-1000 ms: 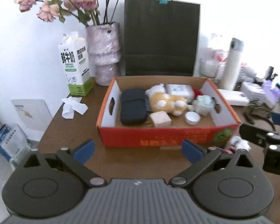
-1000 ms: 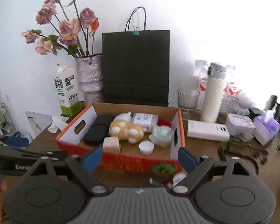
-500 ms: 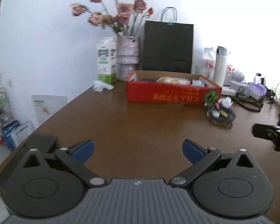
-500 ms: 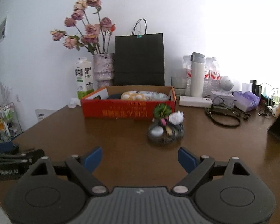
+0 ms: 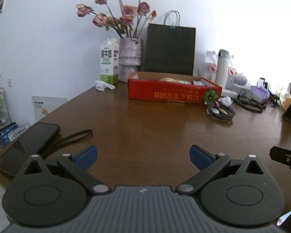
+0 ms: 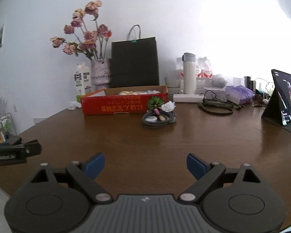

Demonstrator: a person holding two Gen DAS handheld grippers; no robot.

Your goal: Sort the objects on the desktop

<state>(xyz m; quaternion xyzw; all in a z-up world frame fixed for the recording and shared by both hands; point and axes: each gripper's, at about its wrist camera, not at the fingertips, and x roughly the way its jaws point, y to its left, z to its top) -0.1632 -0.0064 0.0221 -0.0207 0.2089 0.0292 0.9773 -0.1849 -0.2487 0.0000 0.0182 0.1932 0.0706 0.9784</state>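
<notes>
Standing: one red box (image 6: 124,105), one vase (image 6: 100,73).

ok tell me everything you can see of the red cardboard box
The red cardboard box is a low, open-topped tray with orange-yellow print that reads upside down from here. Its inside walls are plain brown card. It sits flat on the brown table, in front of the black paper bag and vase. A yellowish soft thing and pale items show above its rim. A green round ornament overlaps its front right corner.
</notes>
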